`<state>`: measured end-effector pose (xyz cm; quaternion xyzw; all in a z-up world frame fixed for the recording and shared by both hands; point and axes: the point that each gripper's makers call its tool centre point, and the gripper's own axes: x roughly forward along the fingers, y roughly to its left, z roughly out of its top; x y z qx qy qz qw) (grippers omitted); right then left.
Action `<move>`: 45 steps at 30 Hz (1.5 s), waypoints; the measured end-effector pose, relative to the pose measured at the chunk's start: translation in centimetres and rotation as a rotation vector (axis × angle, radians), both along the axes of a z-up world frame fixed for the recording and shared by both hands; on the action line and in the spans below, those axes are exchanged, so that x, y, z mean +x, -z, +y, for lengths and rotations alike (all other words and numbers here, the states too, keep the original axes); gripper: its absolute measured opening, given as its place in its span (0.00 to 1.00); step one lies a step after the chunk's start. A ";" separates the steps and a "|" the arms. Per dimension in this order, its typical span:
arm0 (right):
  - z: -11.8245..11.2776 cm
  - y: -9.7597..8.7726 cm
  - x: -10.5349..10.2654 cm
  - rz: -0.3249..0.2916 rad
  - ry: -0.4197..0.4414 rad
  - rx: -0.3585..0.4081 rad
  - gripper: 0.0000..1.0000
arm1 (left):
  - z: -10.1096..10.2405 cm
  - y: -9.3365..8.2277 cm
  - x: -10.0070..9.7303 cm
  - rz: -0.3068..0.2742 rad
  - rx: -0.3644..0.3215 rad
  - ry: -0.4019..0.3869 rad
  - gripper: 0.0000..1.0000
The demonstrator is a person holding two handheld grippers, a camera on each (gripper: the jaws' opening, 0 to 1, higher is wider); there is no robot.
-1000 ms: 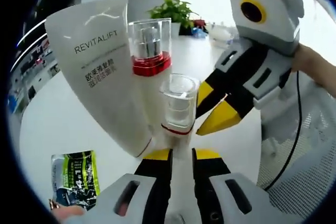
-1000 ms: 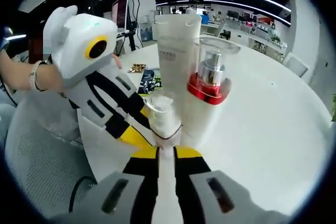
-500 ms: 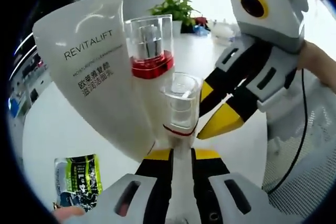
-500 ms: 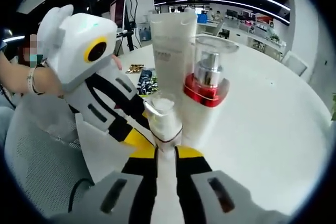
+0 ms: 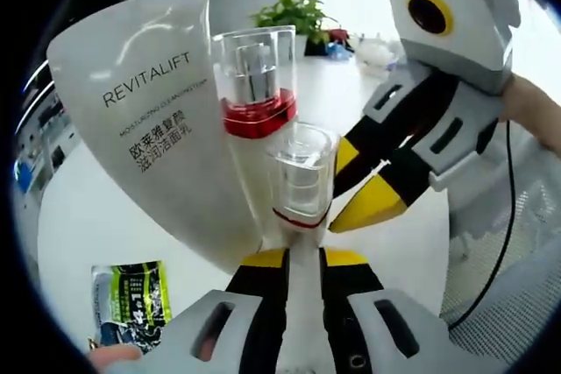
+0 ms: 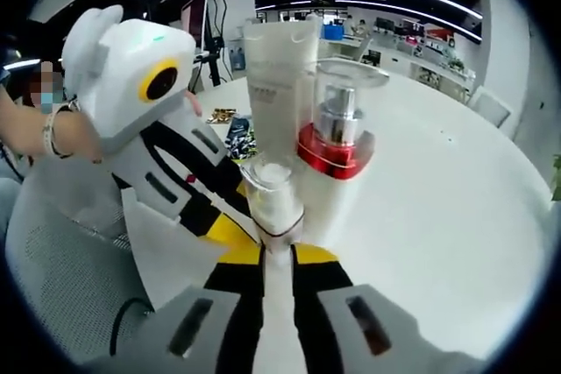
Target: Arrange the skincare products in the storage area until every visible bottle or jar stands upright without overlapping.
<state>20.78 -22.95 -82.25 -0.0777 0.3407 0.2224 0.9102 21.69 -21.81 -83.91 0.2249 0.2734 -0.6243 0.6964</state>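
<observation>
A small white bottle [image 5: 302, 177] with a clear cap and a thin red ring stands right at my left gripper [image 5: 304, 256]. Its base runs down into the narrow gap between the jaws. The right gripper [image 5: 349, 183] comes in from the right, yellow tips against the bottle's side. In the right gripper view the same small bottle [image 6: 273, 194] sits centred over my right gripper [image 6: 276, 253], with the left gripper [image 6: 232, 229] touching it from the left. Behind stand a red-collared pump bottle [image 5: 257, 85] [image 6: 337, 133] and a white REVITALIFT tube [image 5: 149, 120] [image 6: 272, 85].
The round white table [image 5: 96, 208] [image 6: 438, 216] carries a green and black sachet [image 5: 131, 299] [image 6: 238, 137] near its edge. A potted plant [image 5: 294, 15] stands at the far side. A grey mesh chair [image 5: 508, 304] [image 6: 61, 251] sits beside the table. A person's hand [image 5: 530, 107] holds the right gripper.
In the left gripper view the tube has swung more upright and looms larger. In the right gripper view the tube and pump bottle have shifted slightly left. The small bottle stays at both pairs of jaws.
</observation>
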 end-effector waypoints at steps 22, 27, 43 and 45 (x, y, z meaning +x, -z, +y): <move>0.2 -1.3 -1.1 -0.022 0.032 0.007 0.37 | 1.2 -1.1 -0.6 0.031 -0.010 -0.014 0.20; 0.8 -2.5 -1.5 -0.044 0.053 0.076 0.45 | 2.1 -1.7 -0.7 0.039 -0.009 -0.004 0.27; 1.8 -5.4 -3.0 -0.096 0.070 0.100 0.72 | 5.7 -3.2 -0.5 0.042 0.003 0.000 0.55; 2.0 -5.7 -3.2 -0.103 0.061 0.095 0.74 | 6.0 -3.5 -0.3 0.036 -0.007 -0.011 0.60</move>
